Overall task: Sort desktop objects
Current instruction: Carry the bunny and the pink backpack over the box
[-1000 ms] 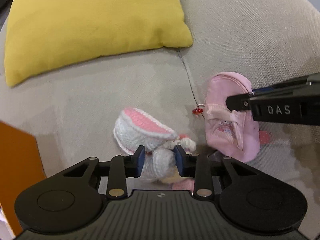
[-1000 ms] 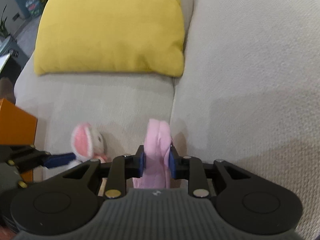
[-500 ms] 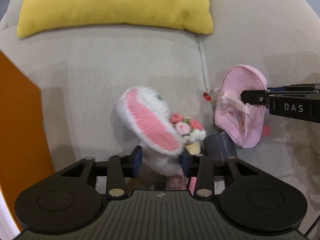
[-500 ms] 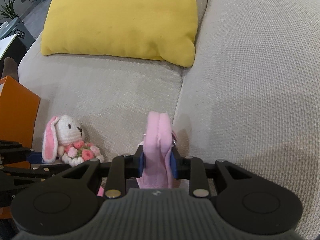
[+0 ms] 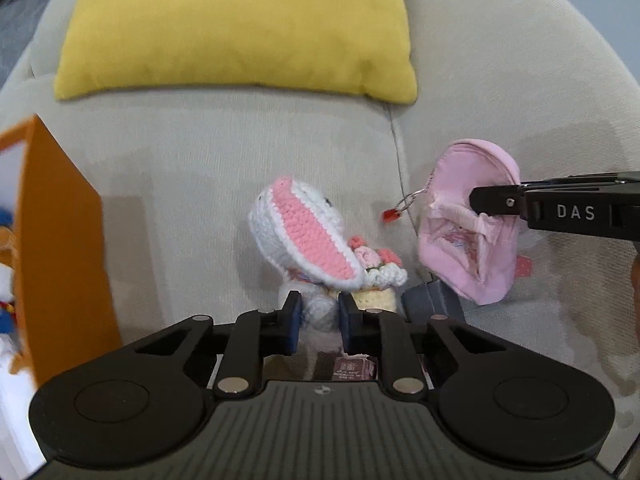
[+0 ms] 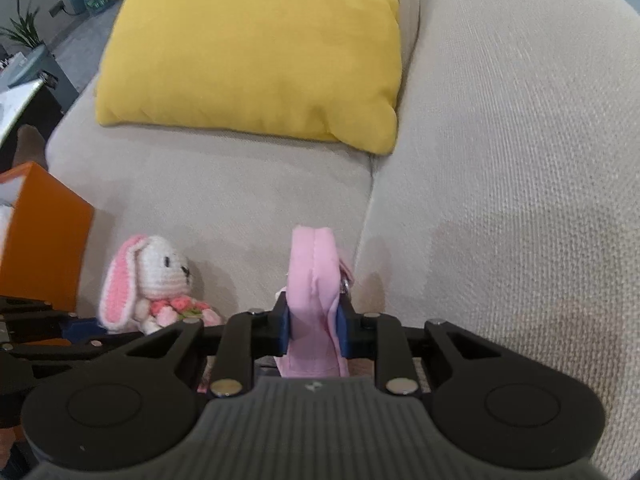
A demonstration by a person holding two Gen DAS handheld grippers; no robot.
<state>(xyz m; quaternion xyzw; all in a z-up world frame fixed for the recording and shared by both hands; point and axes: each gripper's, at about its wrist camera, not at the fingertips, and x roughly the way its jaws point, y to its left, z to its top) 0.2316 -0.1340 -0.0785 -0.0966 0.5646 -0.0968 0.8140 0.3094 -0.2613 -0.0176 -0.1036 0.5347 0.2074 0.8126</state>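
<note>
So my left gripper (image 5: pixel 318 322) is closing its fingers on the body of the crochet bunny (image 5: pixel 308 236), pads right against its sides down low. The bunny sits on the beige sofa (image 5: pixel 208 168), just in front of the yellow cushion (image 5: pixel 236 28) and beside the orange box (image 5: pixel 60 240). My right gripper (image 6: pixel 314 330) is squeezing in too, fingers pinching the little pink pouch (image 6: pixel 314 280), held up just right of the bunny by the sofa seam.
</note>
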